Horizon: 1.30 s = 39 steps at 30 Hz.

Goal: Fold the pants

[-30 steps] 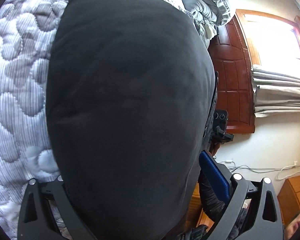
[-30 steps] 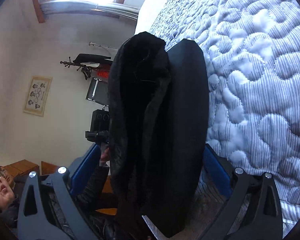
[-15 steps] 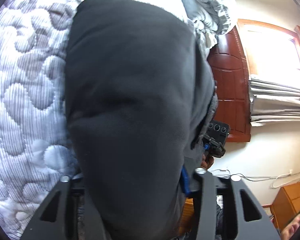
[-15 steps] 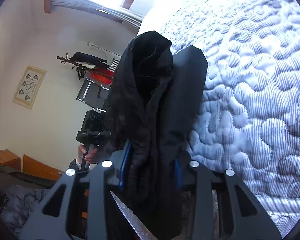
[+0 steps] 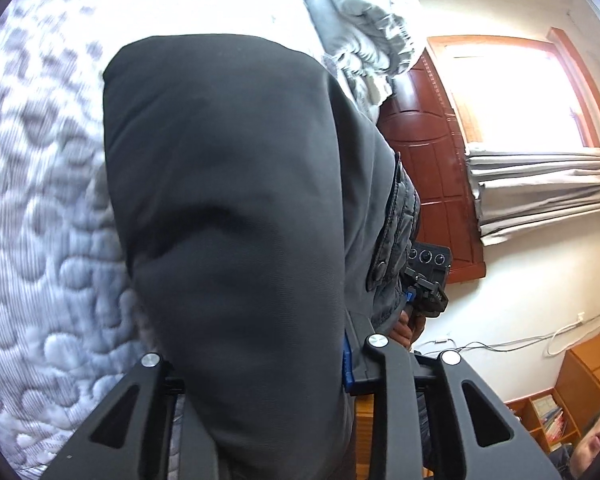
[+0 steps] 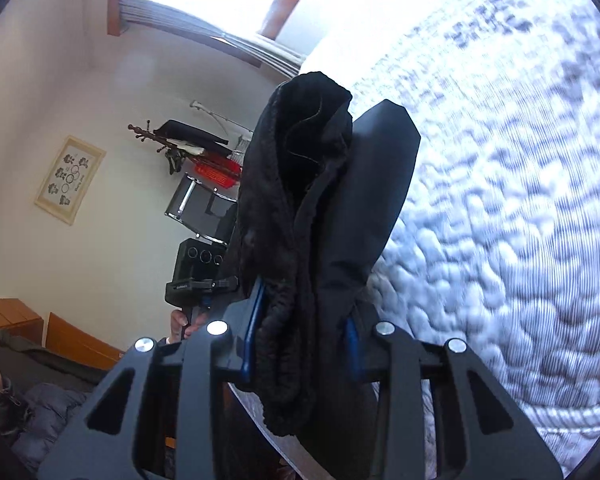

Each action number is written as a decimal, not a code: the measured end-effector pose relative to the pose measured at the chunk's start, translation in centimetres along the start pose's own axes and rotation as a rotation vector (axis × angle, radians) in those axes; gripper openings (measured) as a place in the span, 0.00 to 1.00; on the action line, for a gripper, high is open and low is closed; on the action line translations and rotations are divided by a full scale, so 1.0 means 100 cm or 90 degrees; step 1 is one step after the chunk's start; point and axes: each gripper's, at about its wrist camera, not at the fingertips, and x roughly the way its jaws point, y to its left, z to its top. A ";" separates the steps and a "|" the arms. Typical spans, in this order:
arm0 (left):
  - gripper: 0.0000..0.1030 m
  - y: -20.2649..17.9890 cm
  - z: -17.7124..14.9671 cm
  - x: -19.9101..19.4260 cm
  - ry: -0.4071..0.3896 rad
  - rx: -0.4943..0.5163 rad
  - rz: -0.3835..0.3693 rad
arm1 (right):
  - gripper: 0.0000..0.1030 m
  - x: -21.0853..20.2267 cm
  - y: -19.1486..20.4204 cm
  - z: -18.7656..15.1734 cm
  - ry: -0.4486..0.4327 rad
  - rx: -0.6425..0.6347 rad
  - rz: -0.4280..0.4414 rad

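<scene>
The black pants (image 5: 236, 216) fill the middle of the left wrist view, bunched between the fingers of my left gripper (image 5: 260, 364), which is shut on the cloth. In the right wrist view my right gripper (image 6: 300, 344) is shut on another part of the same pants (image 6: 308, 216), a thick folded edge with fuzzy lining. The cloth is lifted above the quilted white bedspread (image 6: 500, 220). The other gripper shows at the side of each view, in the left wrist view (image 5: 424, 280) and in the right wrist view (image 6: 196, 276).
The quilted bed (image 5: 40, 240) lies under both grippers. A grey pillow pile (image 5: 364, 24) and a wooden headboard (image 5: 428, 168) are at the bed's end. A window with blinds (image 5: 540, 188), a coat rack (image 6: 180, 144) and wooden furniture (image 6: 16, 316) line the walls.
Both grippers have shut on the pants from an open stance. The pants have been lifted and pulled off the bedspread, more of which now shows.
</scene>
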 end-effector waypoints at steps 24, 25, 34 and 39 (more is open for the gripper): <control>0.28 0.003 0.137 -0.039 -0.063 0.017 0.083 | 0.32 0.083 -0.028 0.148 0.012 0.029 -0.007; 0.28 0.006 0.142 -0.039 -0.064 0.015 0.086 | 0.32 0.086 -0.032 0.151 0.015 0.033 -0.009; 0.29 0.045 0.154 -0.027 -0.062 -0.024 0.100 | 0.32 0.118 -0.069 0.163 0.044 0.080 -0.033; 0.32 0.055 0.152 -0.025 -0.063 -0.028 0.086 | 0.33 0.119 -0.088 0.161 0.037 0.102 -0.028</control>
